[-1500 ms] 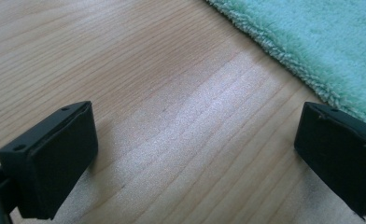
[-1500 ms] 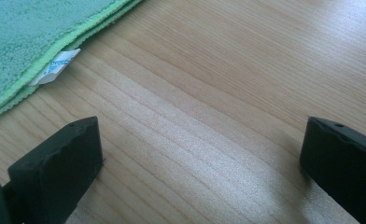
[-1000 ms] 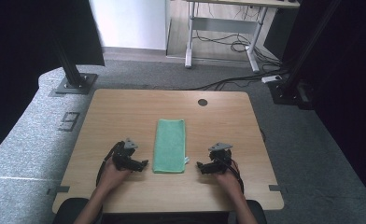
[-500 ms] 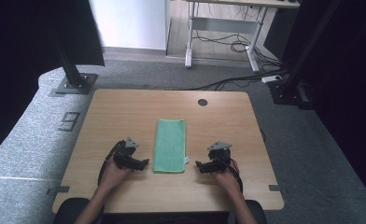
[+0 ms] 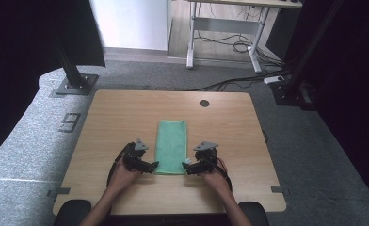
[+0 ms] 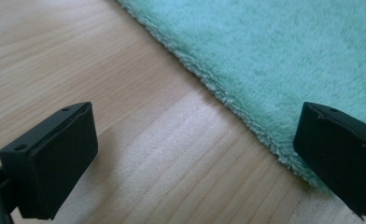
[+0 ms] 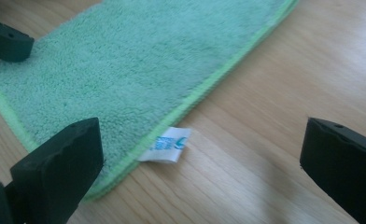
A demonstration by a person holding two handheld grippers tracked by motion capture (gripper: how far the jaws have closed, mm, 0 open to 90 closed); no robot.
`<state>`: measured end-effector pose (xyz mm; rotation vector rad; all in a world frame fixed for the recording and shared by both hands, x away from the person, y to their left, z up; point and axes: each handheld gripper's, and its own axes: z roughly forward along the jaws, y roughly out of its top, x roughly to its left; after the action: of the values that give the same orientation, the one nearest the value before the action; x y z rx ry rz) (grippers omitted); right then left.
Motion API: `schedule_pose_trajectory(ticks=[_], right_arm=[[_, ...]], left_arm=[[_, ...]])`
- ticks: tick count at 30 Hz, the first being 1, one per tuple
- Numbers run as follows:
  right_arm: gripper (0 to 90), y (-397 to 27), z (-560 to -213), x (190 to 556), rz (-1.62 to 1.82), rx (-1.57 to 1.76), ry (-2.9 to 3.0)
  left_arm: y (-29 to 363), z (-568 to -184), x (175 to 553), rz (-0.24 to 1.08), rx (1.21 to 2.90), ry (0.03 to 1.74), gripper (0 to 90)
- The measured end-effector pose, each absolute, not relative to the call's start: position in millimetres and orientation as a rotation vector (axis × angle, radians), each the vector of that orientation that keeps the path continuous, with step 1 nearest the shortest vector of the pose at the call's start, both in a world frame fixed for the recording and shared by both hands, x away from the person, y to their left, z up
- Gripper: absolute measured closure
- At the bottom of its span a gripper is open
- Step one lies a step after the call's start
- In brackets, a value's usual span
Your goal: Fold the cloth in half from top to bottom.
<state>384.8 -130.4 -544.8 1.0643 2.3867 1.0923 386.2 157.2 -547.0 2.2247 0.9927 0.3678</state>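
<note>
A green folded towel (image 5: 172, 146) lies lengthwise in the middle of the wooden table (image 5: 116, 113). My left gripper (image 5: 155, 165) is open at the towel's near left corner; in its own view the fluffy towel edge (image 6: 246, 70) runs between the wide-apart jaws, one jaw resting over the towel. My right gripper (image 5: 185, 169) is open at the near right corner. Its view has the towel (image 7: 139, 60), a white label (image 7: 168, 144) on the hem between the jaws, and the left gripper's fingertip (image 7: 6, 39) at the far corner.
A round cable hole (image 5: 204, 102) sits near the table's far edge. Grey carpet (image 5: 314, 141) surrounds the table, with black stand feet (image 5: 74, 84) at the back corners and a desk frame with cables (image 5: 229, 42) beyond.
Both grippers have closed in on the towel's near corners, the left moving right and the right moving left. The towel has not moved.
</note>
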Motion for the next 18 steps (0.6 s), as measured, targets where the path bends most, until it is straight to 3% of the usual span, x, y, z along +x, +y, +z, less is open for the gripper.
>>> schedule_pose_trajectory(ticks=[18], right_arm=[[0.6,-126,-551,363,0.991,1.04,2.473]], left_arm=[[155,-547,356,0.338,2.25,0.979,2.5]])
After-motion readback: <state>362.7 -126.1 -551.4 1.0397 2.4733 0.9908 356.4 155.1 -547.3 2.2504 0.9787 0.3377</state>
